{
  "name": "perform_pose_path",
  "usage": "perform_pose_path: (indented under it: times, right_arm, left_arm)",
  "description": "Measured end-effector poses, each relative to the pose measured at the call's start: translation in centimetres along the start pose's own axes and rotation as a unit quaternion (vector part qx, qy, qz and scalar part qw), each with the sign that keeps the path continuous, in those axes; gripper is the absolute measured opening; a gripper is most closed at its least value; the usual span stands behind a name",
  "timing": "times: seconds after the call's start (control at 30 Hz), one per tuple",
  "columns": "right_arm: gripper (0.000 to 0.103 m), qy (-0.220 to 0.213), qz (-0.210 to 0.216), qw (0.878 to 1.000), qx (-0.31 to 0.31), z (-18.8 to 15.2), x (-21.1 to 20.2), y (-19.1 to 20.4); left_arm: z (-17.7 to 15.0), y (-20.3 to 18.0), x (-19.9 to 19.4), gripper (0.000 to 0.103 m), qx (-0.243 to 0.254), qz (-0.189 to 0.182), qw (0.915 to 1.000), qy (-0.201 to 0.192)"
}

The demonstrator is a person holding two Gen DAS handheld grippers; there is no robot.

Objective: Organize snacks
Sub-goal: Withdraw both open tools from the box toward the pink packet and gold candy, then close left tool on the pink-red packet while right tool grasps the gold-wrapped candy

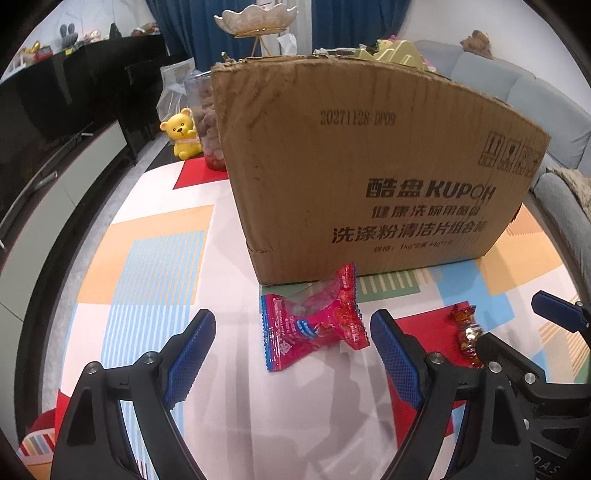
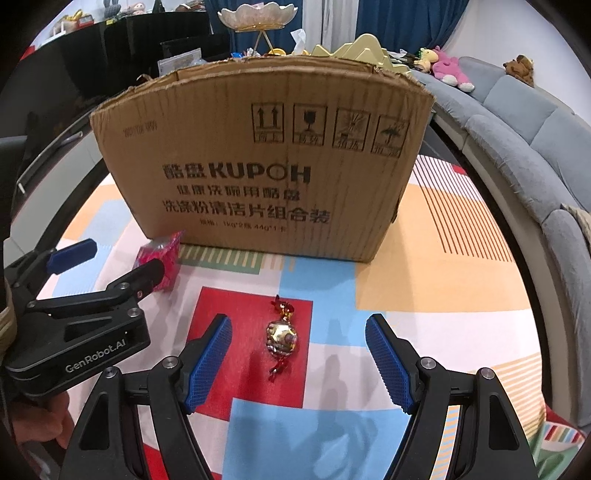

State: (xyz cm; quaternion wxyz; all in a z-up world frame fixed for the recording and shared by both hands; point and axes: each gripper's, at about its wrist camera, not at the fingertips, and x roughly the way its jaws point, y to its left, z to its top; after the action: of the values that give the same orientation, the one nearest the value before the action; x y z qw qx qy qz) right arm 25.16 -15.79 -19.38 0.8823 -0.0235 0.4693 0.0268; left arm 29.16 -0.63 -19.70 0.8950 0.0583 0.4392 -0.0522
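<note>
candy [image 2: 281, 338] between right tool [image 2: 299, 363] pads (untouched)

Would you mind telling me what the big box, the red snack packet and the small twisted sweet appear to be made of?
Box: corrugated cardboard, matte brown, judging by its torn, ragged top edge and fluted ribs.
Red snack packet: likely thin plastic film, glossy, with crimped serrated ends and a clear window.
Twisted sweet: probably metallic foil or cellophane wrap, shiny gold and red, twisted at both ends.

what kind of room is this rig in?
Most likely a home living room. A grey sofa with plush toys curves along the right, a dark TV cabinet runs along the left, and blue curtains hang behind. The work surface is a table with a colourful patterned cloth.
</note>
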Motion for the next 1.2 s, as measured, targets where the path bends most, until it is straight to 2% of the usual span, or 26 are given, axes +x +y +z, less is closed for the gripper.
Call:
perform_pose_path:
  times: [0.43,0.87,0.97,1.2]
  right_arm:
    - [0.075,0.008,0.012,1.0,0.003,-0.9,2.5,0.7]
    - [0.075,0.005,0.015,1.0,0.005,-0.4,3.5,0.7]
    - [0.067,0.008,0.016,1.0,0.006,-0.4,3.8,1.0]
    - [0.046,0.016,0.017,1.0,0.008,-0.7,4.5,0.8]
  left_arm:
    - [-0.9,-0.5,1.1,0.086,0.023,-0.002,0.9997,-0.012]
    - [-0.9,0.0,2.4,0.085,0.009,-0.007,0.9999,-0.006]
    - [-0.8,0.3,2.8,0.084,0.006,-0.007,1.0,-0.004]
    - [-1.2,0.2,3.6,0.066,0.006,-0.016,0.9998,0.007]
